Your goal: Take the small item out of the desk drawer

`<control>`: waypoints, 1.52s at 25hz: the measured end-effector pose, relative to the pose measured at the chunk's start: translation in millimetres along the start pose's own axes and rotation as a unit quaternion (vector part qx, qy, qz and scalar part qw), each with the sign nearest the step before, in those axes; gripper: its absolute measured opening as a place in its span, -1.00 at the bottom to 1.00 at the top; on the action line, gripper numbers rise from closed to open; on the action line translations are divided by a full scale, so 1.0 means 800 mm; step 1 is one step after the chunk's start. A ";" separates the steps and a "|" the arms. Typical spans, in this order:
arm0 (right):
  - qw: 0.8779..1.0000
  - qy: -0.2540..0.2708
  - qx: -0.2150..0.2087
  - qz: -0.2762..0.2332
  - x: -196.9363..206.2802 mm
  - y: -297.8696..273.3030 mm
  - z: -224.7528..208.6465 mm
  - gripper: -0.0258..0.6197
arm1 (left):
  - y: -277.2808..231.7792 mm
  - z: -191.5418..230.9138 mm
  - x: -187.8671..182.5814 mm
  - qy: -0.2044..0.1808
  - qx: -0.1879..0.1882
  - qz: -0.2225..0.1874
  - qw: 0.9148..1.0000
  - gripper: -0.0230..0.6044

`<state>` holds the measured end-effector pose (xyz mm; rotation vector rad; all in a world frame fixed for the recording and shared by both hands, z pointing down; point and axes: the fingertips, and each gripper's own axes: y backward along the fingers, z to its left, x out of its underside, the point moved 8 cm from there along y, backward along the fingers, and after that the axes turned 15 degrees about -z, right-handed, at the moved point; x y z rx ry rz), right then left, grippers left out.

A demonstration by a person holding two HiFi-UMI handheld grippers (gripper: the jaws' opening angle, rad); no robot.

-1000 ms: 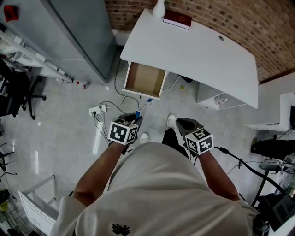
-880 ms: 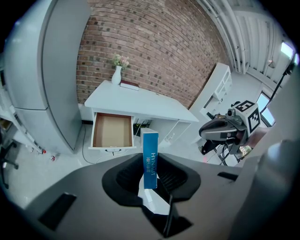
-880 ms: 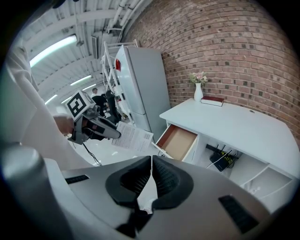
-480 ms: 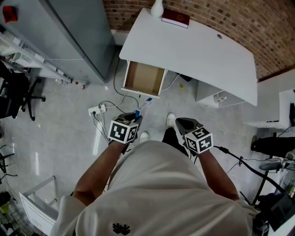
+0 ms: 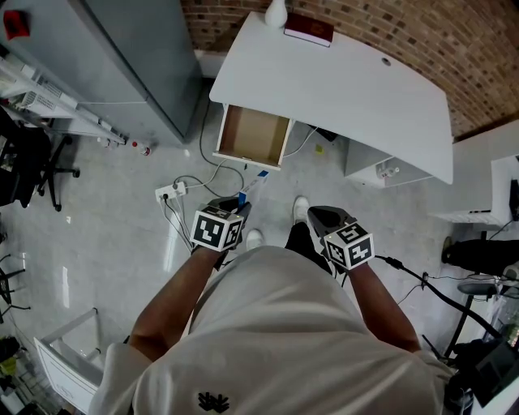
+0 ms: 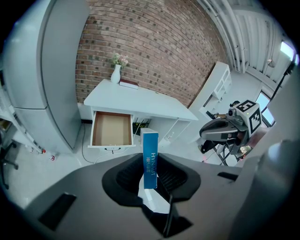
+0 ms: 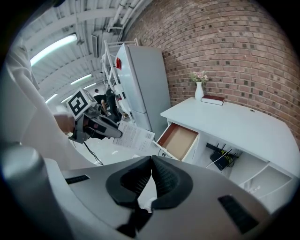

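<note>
Brick wall (image 5: 365, 24) closes the room at 12 o'clock, and the white tabletop (image 5: 349, 89) stands against it. At its far edge I see a white vase (image 5: 276, 11) and, just beside it, a red book (image 5: 309, 31). At 9 o'clock from the tabletop stands a tall grey cabinet (image 5: 138, 57).

Under the 9 o'clock end of the tabletop the drawer (image 5: 253, 138) is pulled out toward me and shows only its brown bottom. On the floor near it, at 7 o'clock from the drawer, lie a white power strip (image 5: 172, 193) and loose cables (image 5: 207, 174). A black router (image 7: 222, 157) with its wires sits under the tabletop, beside a low white shelf (image 5: 381, 174).

The small blue box (image 6: 150, 152) is out of the drawer. It stands upright between the pads of the left tongs (image 6: 152, 174), which are partly closed and press on its two sides. I hold it over the floor, at 6 o'clock from the drawer front and apart from it.

The right tongs (image 7: 150, 180) have their pads together with nothing between them, and they hang near my right shoe (image 5: 302, 211).
</note>
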<state>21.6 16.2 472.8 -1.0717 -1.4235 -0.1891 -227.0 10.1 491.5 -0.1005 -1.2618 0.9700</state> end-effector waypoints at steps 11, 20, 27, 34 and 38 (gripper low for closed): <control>1.000 0.000 -0.001 -0.002 0.004 0.005 -0.003 -0.83 | -0.002 -0.006 0.000 -0.001 -0.006 0.003 1.000 -0.61; 1.000 0.001 -0.002 -0.001 0.009 0.013 -0.014 -0.83 | -0.015 -0.016 0.000 -0.003 -0.005 0.007 1.000 -0.61; 1.000 -0.008 0.006 -0.003 0.014 0.024 -0.024 -0.83 | -0.025 -0.022 -0.003 -0.007 -0.003 0.012 1.000 -0.61; 1.000 -0.013 0.008 -0.001 0.018 0.027 -0.037 -0.83 | -0.040 -0.026 -0.008 -0.007 -0.003 0.017 1.000 -0.61; 1.000 -0.013 0.009 -0.001 0.016 0.027 -0.048 -0.83 | -0.050 -0.026 -0.012 -0.006 -0.004 0.020 1.000 -0.61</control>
